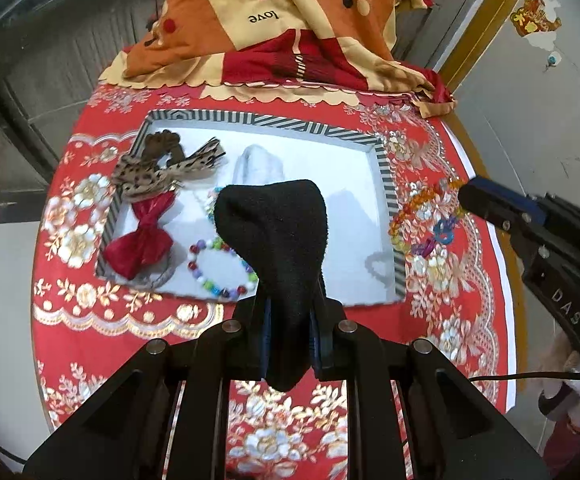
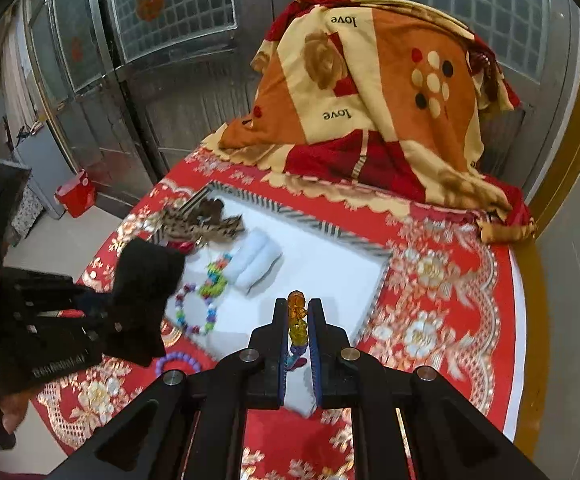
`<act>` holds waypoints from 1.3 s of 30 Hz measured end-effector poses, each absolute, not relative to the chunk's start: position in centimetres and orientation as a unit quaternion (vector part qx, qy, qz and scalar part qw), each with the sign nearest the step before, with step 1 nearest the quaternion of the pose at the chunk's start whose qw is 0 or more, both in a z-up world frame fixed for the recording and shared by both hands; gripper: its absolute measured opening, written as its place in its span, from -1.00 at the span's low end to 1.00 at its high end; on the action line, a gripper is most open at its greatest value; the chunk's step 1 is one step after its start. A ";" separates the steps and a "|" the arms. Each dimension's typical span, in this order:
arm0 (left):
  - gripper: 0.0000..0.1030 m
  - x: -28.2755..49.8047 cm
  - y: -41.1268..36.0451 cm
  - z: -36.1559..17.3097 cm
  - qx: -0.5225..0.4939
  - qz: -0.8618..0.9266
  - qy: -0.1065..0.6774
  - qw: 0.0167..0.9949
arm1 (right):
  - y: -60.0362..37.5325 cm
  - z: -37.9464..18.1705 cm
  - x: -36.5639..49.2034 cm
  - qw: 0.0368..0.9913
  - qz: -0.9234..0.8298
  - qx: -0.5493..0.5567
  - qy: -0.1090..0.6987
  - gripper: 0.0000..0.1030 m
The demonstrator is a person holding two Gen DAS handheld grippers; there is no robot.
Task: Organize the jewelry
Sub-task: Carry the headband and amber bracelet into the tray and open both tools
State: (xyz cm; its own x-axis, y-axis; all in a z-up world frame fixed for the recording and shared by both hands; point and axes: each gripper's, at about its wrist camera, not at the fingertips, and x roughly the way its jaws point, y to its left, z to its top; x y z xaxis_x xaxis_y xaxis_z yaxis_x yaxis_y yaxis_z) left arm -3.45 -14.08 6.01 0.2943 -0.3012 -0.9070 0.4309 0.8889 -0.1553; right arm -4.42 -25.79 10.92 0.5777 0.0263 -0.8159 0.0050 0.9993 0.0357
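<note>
A white tray with a striped rim (image 1: 386, 184) (image 2: 330, 232) sits on the red table. In it lie a leopard-print bow (image 1: 162, 172), a red bow (image 1: 140, 240), a multicoloured bead bracelet (image 1: 220, 266) (image 2: 194, 312), and a folded white cloth (image 1: 256, 168) (image 2: 256, 264). My left gripper (image 1: 290, 308) is shut on a black fabric pouch (image 1: 278, 240) (image 2: 142, 292) held above the tray's near edge. My right gripper (image 2: 298, 320) is shut on an orange and multicoloured bead bracelet (image 2: 297, 320) that hangs just right of the tray in the left wrist view (image 1: 422, 216).
A patterned orange, cream and red blanket (image 1: 274, 32) (image 2: 382, 108) is heaped at the table's far side. A purple bead bracelet (image 2: 176, 360) lies on the cloth near the tray's front. Metal doors stand behind; the round table's edge drops off on both sides.
</note>
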 end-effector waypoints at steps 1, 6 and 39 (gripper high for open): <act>-0.73 -3.3 -14.4 5.8 0.061 -0.227 0.549 0.802 | -26.0 10.9 -3.9 0.888 0.006 0.016 0.459 -0.83; -0.73 -2.1 -16.2 4.2 0.069 -0.219 0.560 0.796 | -26.9 9.5 -1.2 0.882 0.010 0.017 0.471 -0.83; -0.73 4.7 -17.2 -4.4 0.038 -0.149 0.624 0.766 | -30.5 -4.5 12.2 0.828 0.028 0.088 0.553 -0.83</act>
